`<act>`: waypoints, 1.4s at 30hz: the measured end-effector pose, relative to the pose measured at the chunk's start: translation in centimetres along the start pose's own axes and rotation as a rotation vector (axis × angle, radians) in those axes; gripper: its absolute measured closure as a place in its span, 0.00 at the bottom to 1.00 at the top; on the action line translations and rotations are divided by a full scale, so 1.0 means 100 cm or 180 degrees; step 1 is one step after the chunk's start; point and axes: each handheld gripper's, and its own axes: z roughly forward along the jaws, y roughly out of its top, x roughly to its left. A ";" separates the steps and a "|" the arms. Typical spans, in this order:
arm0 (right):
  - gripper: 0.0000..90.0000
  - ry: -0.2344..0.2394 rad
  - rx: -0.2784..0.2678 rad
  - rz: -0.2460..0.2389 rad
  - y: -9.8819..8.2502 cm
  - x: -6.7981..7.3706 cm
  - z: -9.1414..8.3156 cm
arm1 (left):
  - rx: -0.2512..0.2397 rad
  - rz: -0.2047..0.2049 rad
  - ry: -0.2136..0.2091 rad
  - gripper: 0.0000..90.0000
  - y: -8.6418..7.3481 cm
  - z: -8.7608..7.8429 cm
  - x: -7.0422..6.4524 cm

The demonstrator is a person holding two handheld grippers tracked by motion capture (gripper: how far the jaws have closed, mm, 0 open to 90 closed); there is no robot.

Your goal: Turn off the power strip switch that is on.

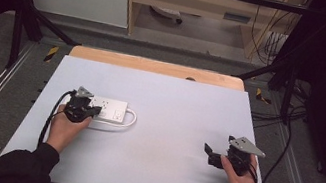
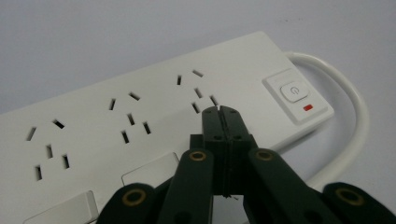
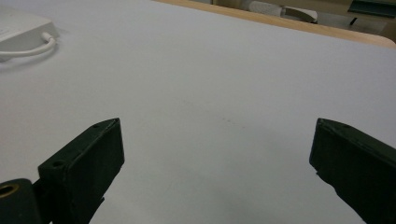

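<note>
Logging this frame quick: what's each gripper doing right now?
Left gripper: closed, empty, fingers tipped over the power strip.
Right gripper: open, empty, above the table.

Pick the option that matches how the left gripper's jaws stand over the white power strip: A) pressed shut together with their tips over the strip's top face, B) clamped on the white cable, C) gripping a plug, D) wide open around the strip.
A: in the left gripper view the left gripper has its jaws pressed together, tips over the power strip near its switch.

Pale grey table mat (image 1: 165,97), wooden table edge (image 1: 155,66) — shelf unit (image 1: 192,0)
</note>
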 end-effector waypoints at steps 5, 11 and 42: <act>0.04 -0.0002 0.0004 0.0017 0.000 -0.001 0.000 | 0.0001 0.0006 -0.0006 1.00 0.000 0.000 0.000; 0.04 -0.0006 0.0004 0.0009 0.000 -0.001 0.000 | -0.0003 0.0015 -0.0017 1.00 -0.001 0.000 -0.001; 0.04 0.0005 0.0017 0.0006 -0.001 -0.001 0.001 | -0.0043 -0.0007 -0.0054 1.00 -0.003 0.001 0.000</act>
